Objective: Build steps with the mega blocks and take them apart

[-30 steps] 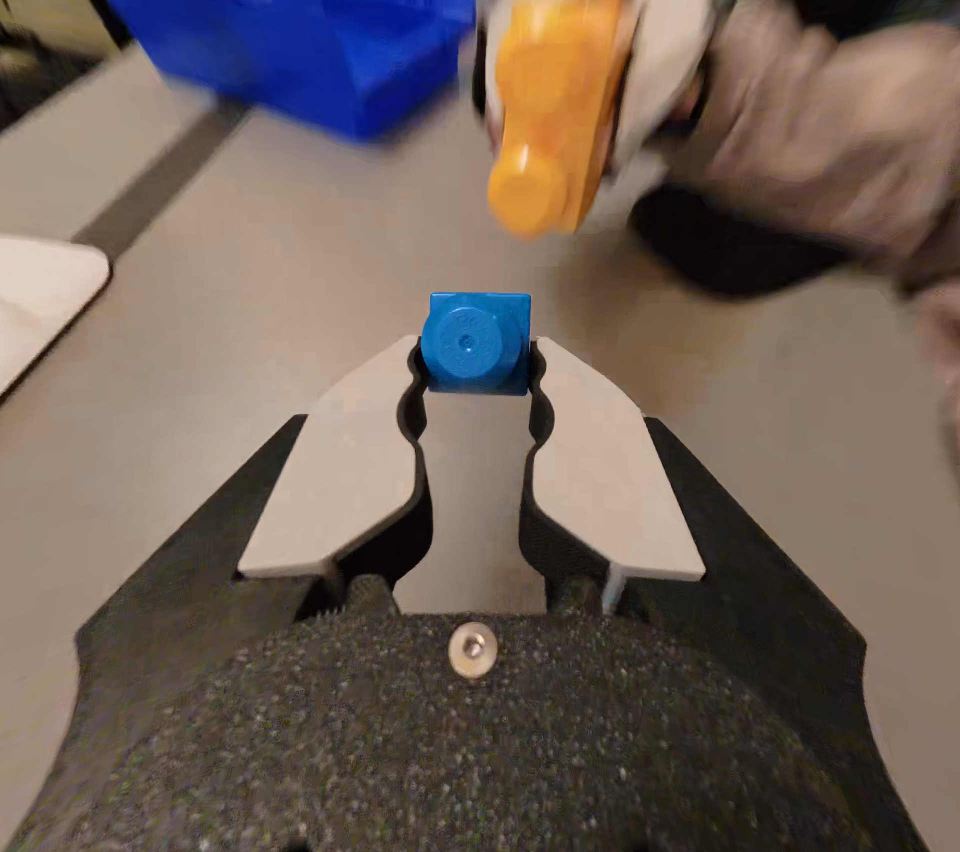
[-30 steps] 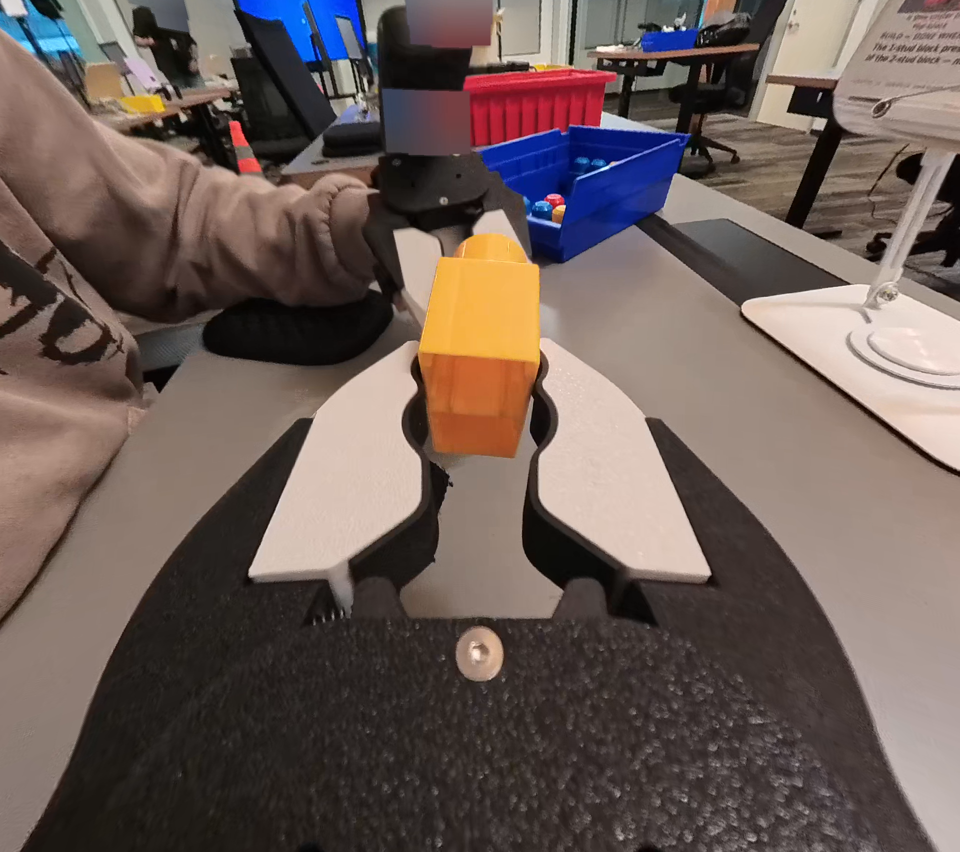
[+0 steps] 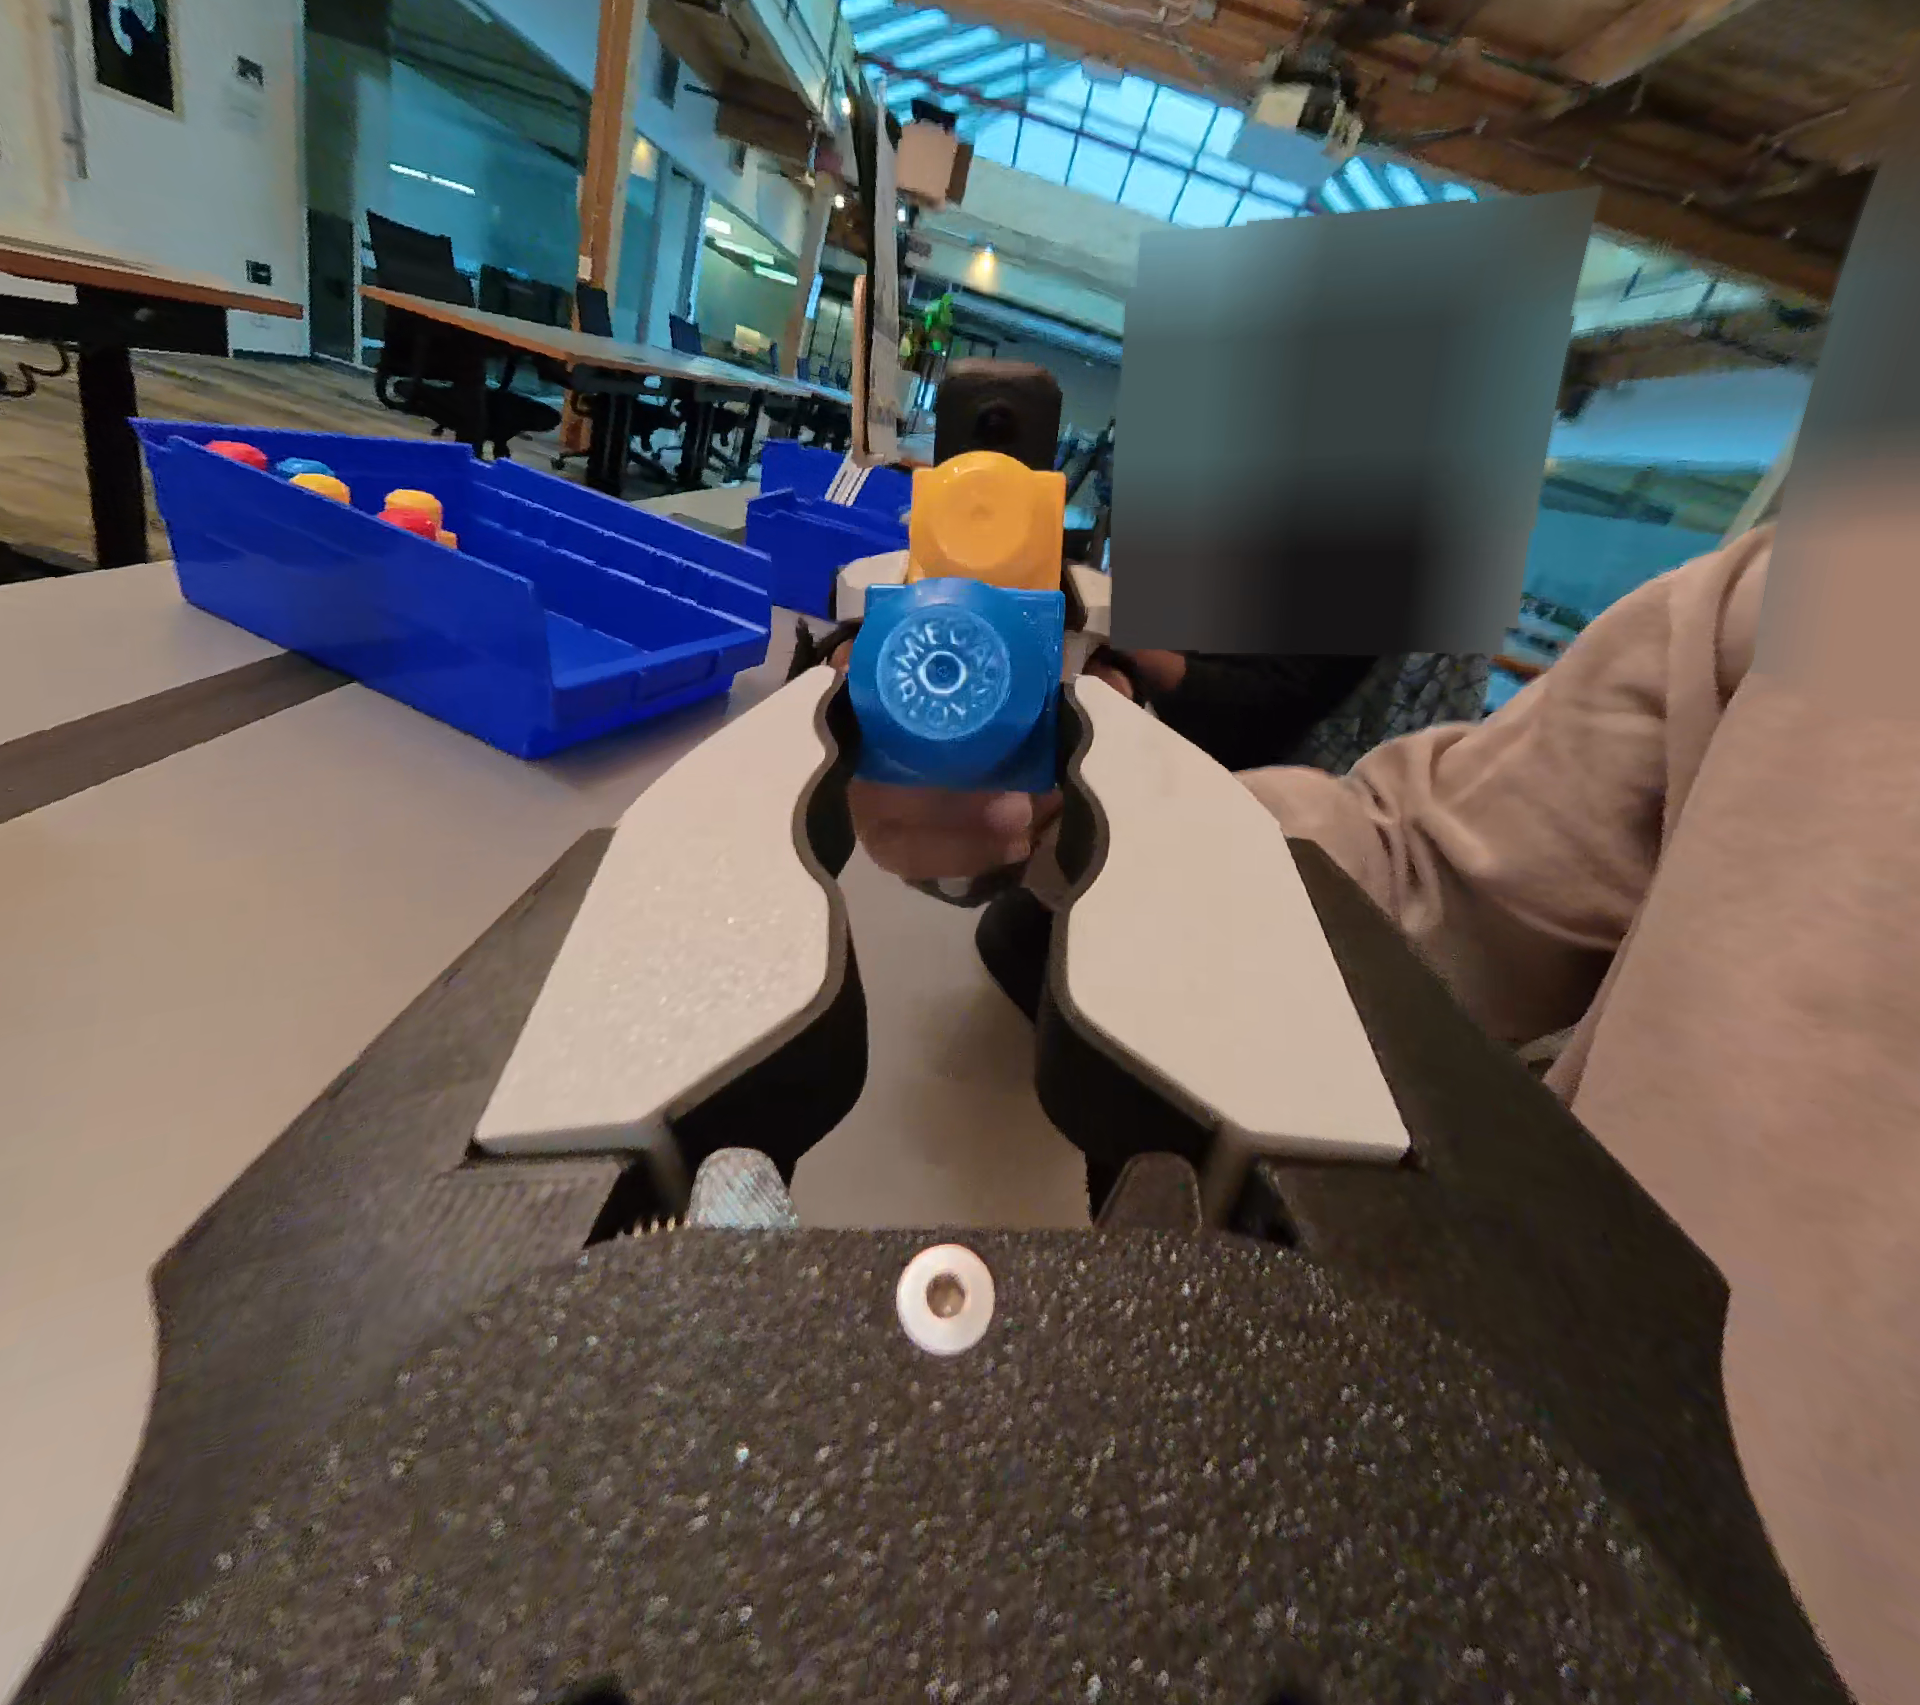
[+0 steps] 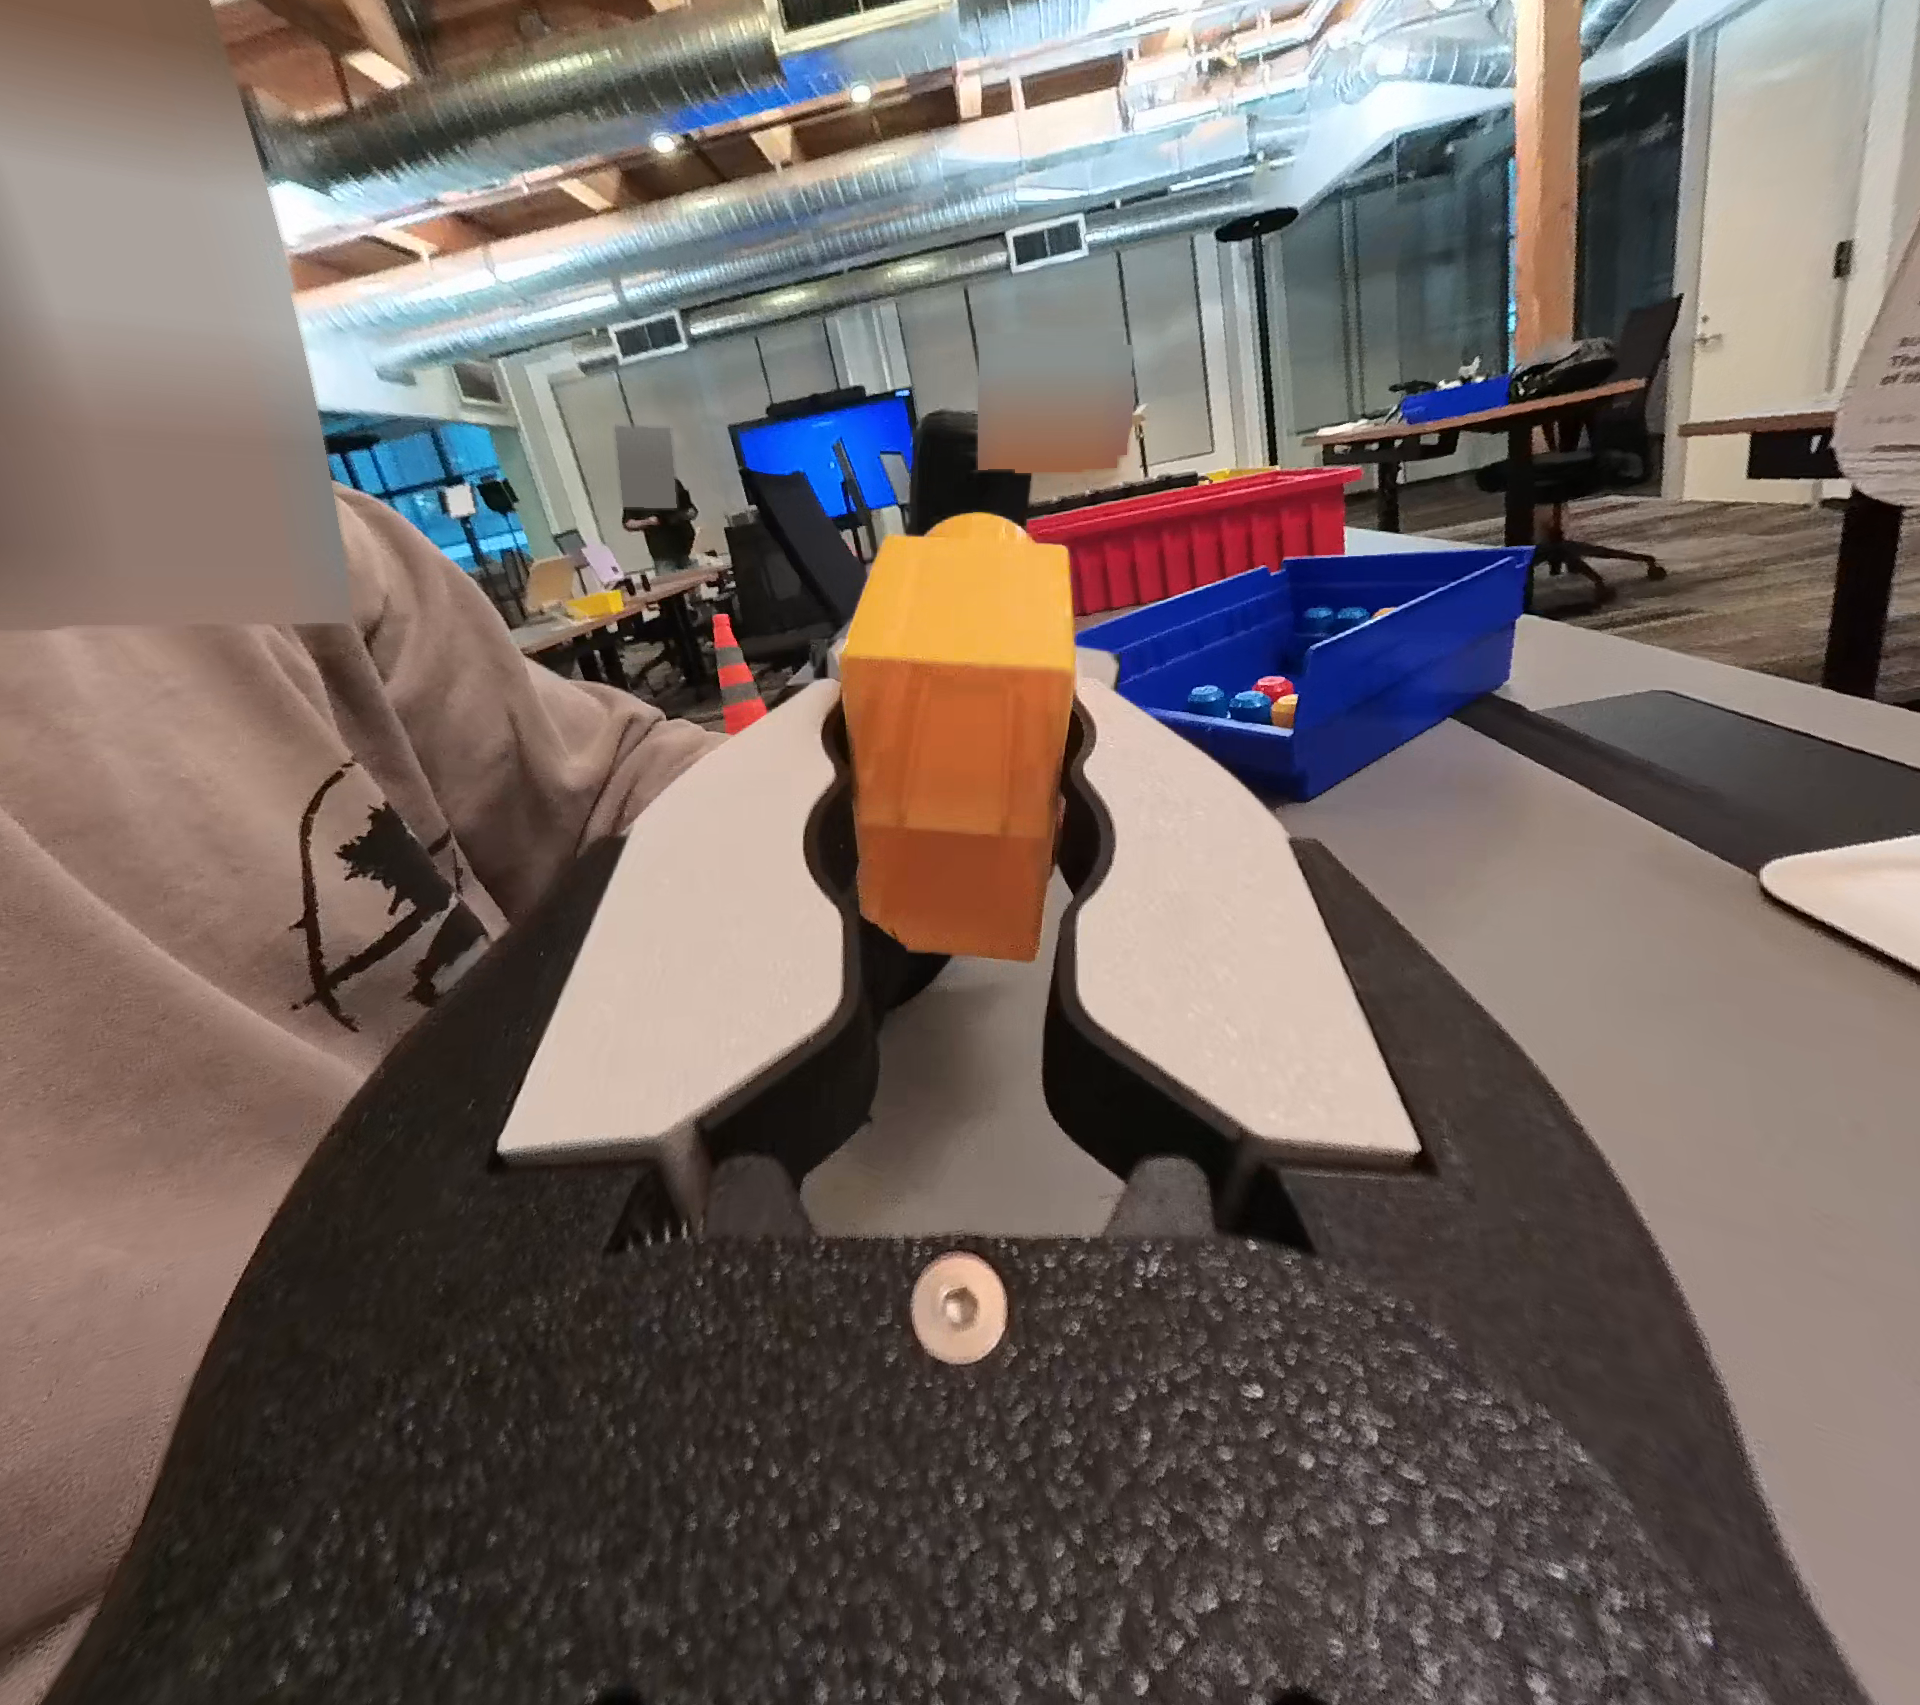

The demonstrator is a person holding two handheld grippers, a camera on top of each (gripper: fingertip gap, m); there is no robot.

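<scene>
Both tools have swung up off the grey table (image 3: 312, 876) since a second ago and now face each other in the air. The left gripper (image 3: 951, 720) is clamped on the blue mega block (image 3: 951, 689), stud toward its camera. The right gripper (image 4: 956, 782) pinches the orange block (image 4: 956, 741), narrowly open around it. From the left, orange sits just above blue, apparently touching, though I cannot tell. The blue bin (image 4: 1351, 699) of spare blocks waits to the far right. Joining looks imminent.
</scene>
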